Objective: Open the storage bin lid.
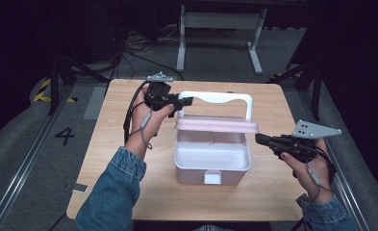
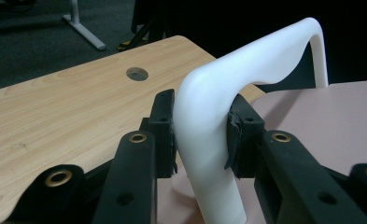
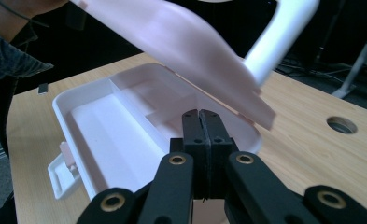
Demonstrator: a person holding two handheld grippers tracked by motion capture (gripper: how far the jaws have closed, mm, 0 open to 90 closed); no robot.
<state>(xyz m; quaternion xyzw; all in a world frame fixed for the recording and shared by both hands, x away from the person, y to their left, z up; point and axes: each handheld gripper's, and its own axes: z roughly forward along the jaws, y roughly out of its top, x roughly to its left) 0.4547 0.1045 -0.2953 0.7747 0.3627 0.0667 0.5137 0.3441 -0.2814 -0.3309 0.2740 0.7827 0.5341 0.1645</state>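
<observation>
**With the handle pinched, ease the lid the rest of the way back**

While the left gripper (image 1: 185, 102) clamps the white handle (image 1: 215, 98) at its left bend, upper centre of the high view, the pink lid (image 1: 217, 125) hangs half raised over the open box (image 1: 212, 162), which sits in the middle of the wooden table (image 1: 129, 192). In the left gripper view both pads press flat on either side of the handle's upright (image 2: 204, 154), so the grip looks firm and square.

The right gripper (image 1: 259, 139) sits at the right of the high view, just off the lid's right end, its jaws closed tight together on nothing; the right gripper view shows the two tips (image 3: 201, 122) meeting, with the tray's dividers (image 3: 139, 105) and the front latch (image 3: 64, 175) beyond them.

The step in hand appears to be swinging the lid fully open. To do it well, I would judge:

- Keep the left pads low on the bend, where the handle is thickest, so it cannot twist out.
- Lift along the hinge's arc rather than straight up, or the light box may tip or slide toward the far edge.
- Use the closed right tips as a prop against the box's right wall or under the lid's edge, steadying the base.
- Move slowly near the end of travel, since the lid may drop back.
</observation>
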